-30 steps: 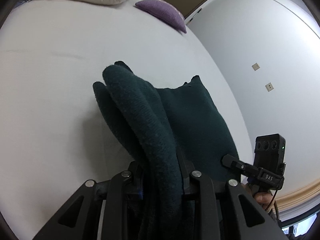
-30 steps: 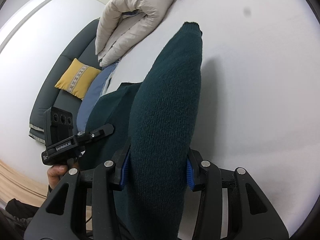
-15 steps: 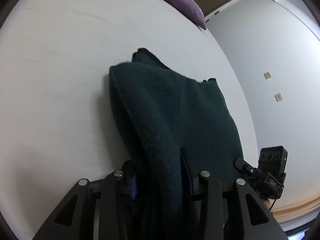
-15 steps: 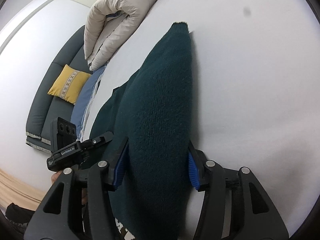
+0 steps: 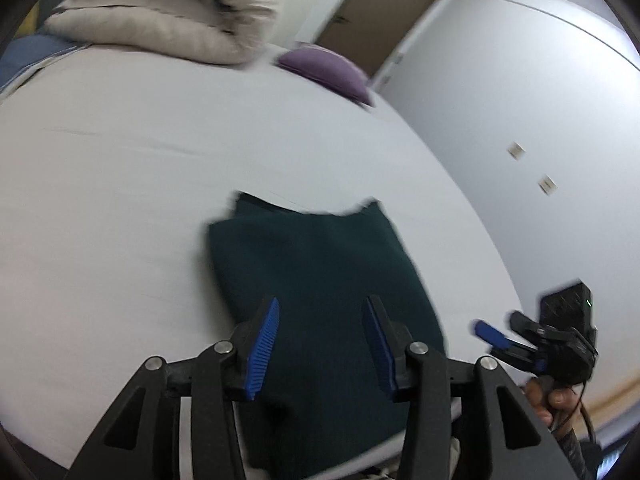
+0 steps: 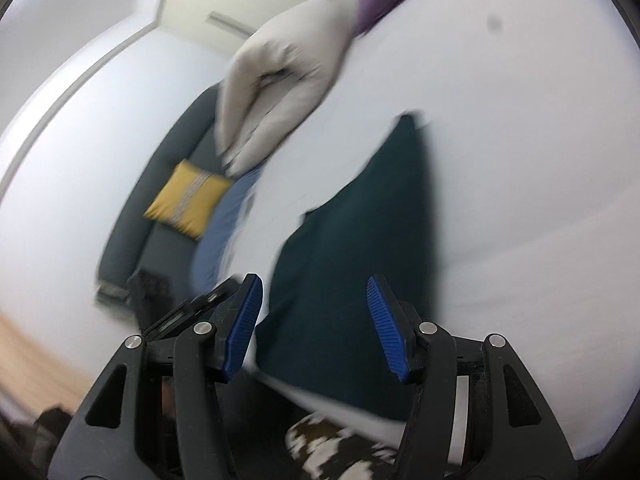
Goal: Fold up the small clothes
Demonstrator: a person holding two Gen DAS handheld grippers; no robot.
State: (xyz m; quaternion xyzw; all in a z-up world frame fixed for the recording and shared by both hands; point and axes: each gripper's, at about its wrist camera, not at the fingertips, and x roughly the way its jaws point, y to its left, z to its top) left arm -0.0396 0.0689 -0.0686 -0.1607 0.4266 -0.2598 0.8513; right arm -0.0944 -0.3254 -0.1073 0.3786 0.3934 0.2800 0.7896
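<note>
Inspecting both views, I found the dark green sweater (image 5: 320, 280) folded flat on the bed (image 5: 120, 200), beyond my left gripper (image 5: 320, 344) and right gripper (image 6: 316, 320); both had just been opening, released, nothing between their jaws.

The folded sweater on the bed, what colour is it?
The sweater is dark teal green, plain with no pattern. It shows best in the left wrist view.

Left gripper (image 5: 320, 332): jaws apart, just opened, blue pads bare.
Garment (image 5: 320, 276): dark green knit, folded flat on white bed (image 5: 120, 208), ahead of and below the jaws.
Right gripper (image 5: 496, 336): right of the jaws, hand-held.
</note>
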